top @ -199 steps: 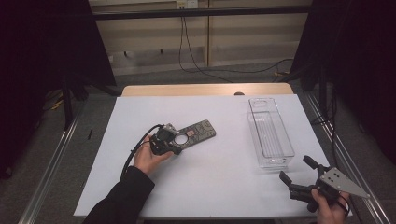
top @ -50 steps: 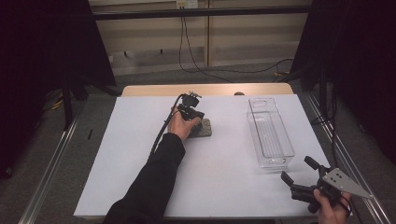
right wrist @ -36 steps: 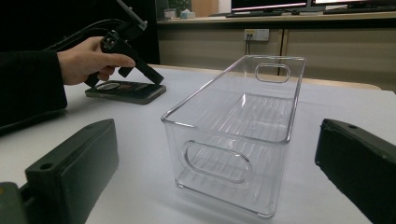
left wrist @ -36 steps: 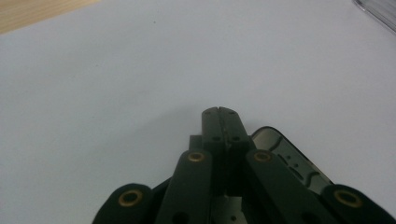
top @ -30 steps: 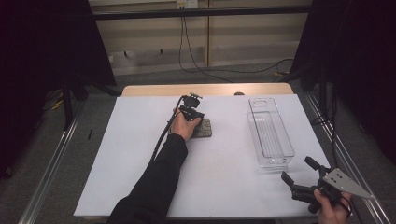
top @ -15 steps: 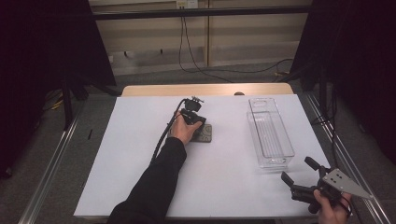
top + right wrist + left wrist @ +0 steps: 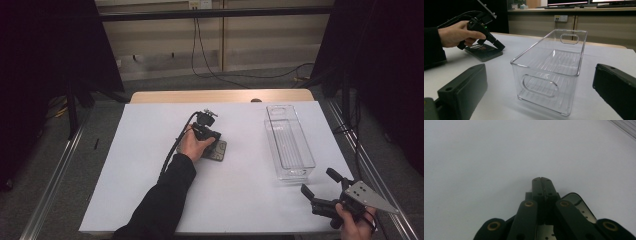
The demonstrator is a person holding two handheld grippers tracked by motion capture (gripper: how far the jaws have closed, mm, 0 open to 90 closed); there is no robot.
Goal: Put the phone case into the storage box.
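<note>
A flat dark grey slab with a shiny part on top lies mid-table. My left gripper is shut with nothing between its jaws, and its tips rest on the slab's right edge. In the left gripper view the closed tips point at the white table, with the slab's shiny surface just beside them. The right gripper view shows the left gripper and the slab at the far left. My right gripper is held open at the near right corner, facing the clear bin.
A clear, empty plastic bin with cut-out handles stands lengthwise at the table's right side. The white table sheet spreads wide to the left and in front of the slab. The left gripper's cable trails along the forearm.
My left gripper has drawn back a little toward the person, and the slab has slid slightly nearer with it. My right gripper has stayed put.
</note>
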